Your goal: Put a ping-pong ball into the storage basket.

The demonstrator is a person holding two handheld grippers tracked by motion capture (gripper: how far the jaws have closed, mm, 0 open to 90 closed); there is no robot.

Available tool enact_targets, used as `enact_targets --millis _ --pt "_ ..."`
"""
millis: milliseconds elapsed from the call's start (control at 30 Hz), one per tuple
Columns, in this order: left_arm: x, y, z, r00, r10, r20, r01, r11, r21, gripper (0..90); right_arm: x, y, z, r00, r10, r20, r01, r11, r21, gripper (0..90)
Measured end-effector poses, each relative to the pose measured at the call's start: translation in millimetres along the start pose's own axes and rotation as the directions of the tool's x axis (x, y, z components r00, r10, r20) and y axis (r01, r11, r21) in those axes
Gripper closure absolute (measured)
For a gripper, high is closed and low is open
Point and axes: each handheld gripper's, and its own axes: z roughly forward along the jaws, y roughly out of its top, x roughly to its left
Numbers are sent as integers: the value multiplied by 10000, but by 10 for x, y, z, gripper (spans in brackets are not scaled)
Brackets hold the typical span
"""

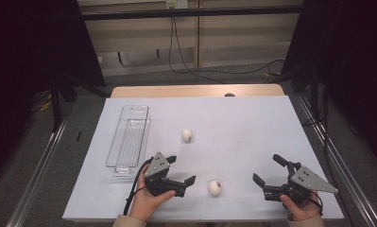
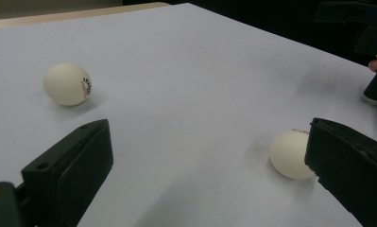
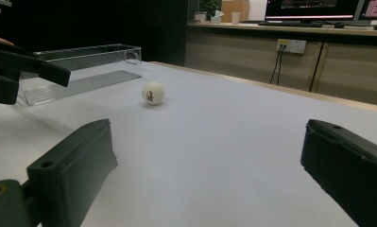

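1. Clear plastic tray (image 1: 129, 137): long, narrow, transparent, ribbed floor; lies lengthwise at the left of the table (image 1: 252, 118), which is covered by a matt white sheet. Holds nothing visible. Seen also in the right gripper view (image 3: 82, 71), beyond the other gripper.

2. Left gripper (image 1: 183, 169): black, two-jaw, grey three-cornered plate on top, cable trailing back past the hand. Held low over the near left of the sheet, just beside the tray's near end, aimed rightward. Jaws spread wide, nothing between them. Left hand (image 1: 146, 201) wraps the grip from below, sleeve at the table edge.

3. Far ball (image 1: 187, 135): white, round, smooth, dark print on one side; rests on open sheet near the middle, apart from the tray. Nothing stands between it and either gripper.

4. Near ball (image 1: 215, 187): white, round, small mark on top; rests just right of the left gripper's jaw tips. In the left gripper view (image 2: 292, 153) it lies close against the right-hand jaw, partly hidden by it; contact cannot be told.

5. Right gripper (image 1: 270, 169): same make, grey plate, near right of the sheet, aimed leftward and away. Jaws wide apart, empty. Right hand (image 1: 299, 208) grips from below.
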Motion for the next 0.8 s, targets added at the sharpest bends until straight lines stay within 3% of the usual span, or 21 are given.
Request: enact_targets --millis 800 --pt "-67 14 108 9996 141 232 -148 9995 270 18 -2 0 3 10000 -10 -22 10 10000 -20 26"
